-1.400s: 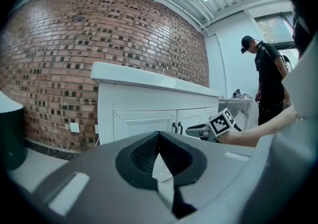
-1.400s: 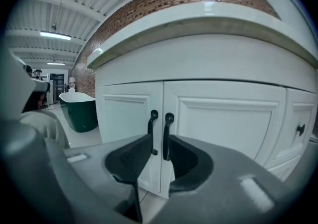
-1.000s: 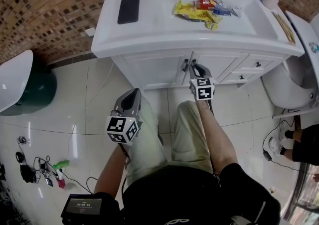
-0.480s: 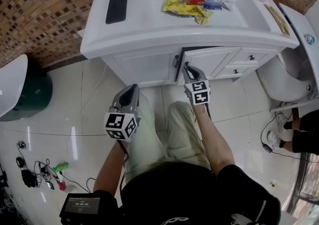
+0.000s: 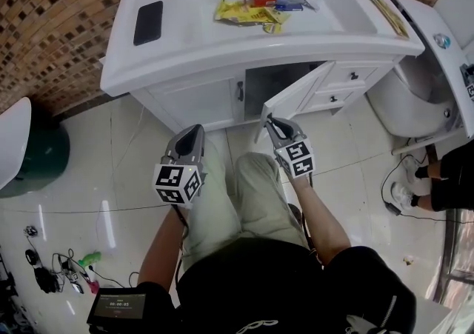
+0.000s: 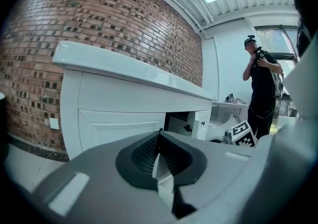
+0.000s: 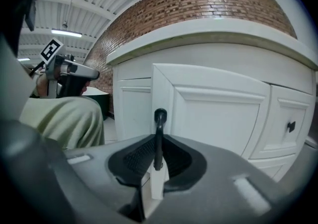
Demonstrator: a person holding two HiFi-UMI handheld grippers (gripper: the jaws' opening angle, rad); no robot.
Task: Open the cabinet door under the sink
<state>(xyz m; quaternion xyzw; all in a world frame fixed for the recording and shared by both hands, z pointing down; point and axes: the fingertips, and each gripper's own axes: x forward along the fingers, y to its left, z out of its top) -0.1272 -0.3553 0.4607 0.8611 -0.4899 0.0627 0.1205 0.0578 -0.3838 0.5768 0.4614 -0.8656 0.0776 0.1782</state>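
The white vanity cabinet (image 5: 196, 99) stands under the sink. Its right door (image 5: 292, 99) is swung partly out, and the dark inside (image 5: 274, 77) shows behind it. My right gripper (image 5: 272, 124) is at the door's free edge. In the right gripper view its jaws (image 7: 158, 161) are closing on the door's black handle (image 7: 159, 133), which stands upright between the pads. The left door, with its own handle (image 5: 239, 91), is flat against the cabinet. My left gripper (image 5: 191, 132) hangs shut and empty over my left knee, apart from the cabinet (image 6: 114, 123).
On the sink top (image 5: 118, 73) lie a black phone (image 5: 148, 22) and snack packets (image 5: 248, 8). Two small drawers (image 5: 337, 88) and a toilet (image 5: 404, 107) are to the right. A green bin (image 5: 37, 155) and floor cables (image 5: 44, 266) are left. A person (image 6: 261, 89) stands beyond.
The right door has swung from flush to partly out as my right gripper drew back toward me with the handle. My left gripper shifted slightly.
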